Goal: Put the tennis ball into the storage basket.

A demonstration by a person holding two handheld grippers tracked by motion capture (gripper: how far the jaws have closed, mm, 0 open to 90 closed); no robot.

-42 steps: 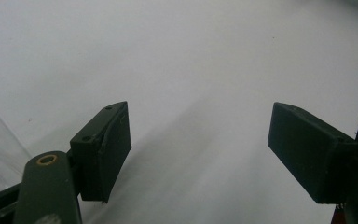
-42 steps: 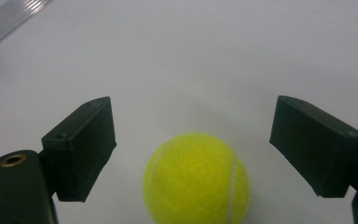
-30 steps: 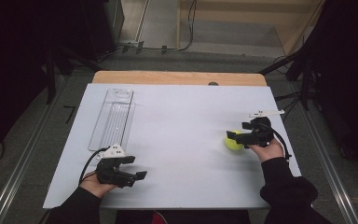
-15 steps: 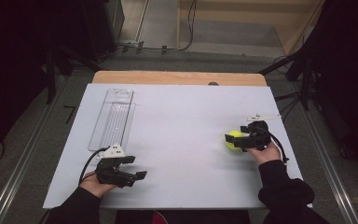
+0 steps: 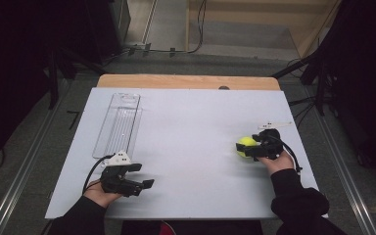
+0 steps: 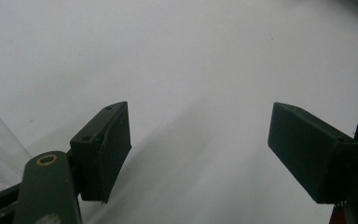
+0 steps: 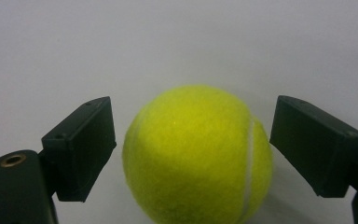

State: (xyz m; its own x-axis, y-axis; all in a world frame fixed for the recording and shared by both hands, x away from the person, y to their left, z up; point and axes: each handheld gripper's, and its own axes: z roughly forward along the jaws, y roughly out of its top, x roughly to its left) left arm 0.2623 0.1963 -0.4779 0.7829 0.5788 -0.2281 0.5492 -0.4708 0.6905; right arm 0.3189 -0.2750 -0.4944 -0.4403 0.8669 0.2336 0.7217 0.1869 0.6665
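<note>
You have a white table top (image 5: 186, 127) with a wooden strip (image 5: 186, 82) along its far edge, a grey floor (image 5: 39, 147) around it, cables (image 5: 196, 29) beyond, and dark surroundings on both sides

White table top (image 5: 186, 142) on a wooden board (image 5: 186, 81) showing along the far edge. Lying directly on it: clear plastic tray (image 5: 118, 125) at the far left, lengthwise front to back; yellow-green tennis ball (image 5: 245, 145) toward the right edge, well apart from the tray.
</note>
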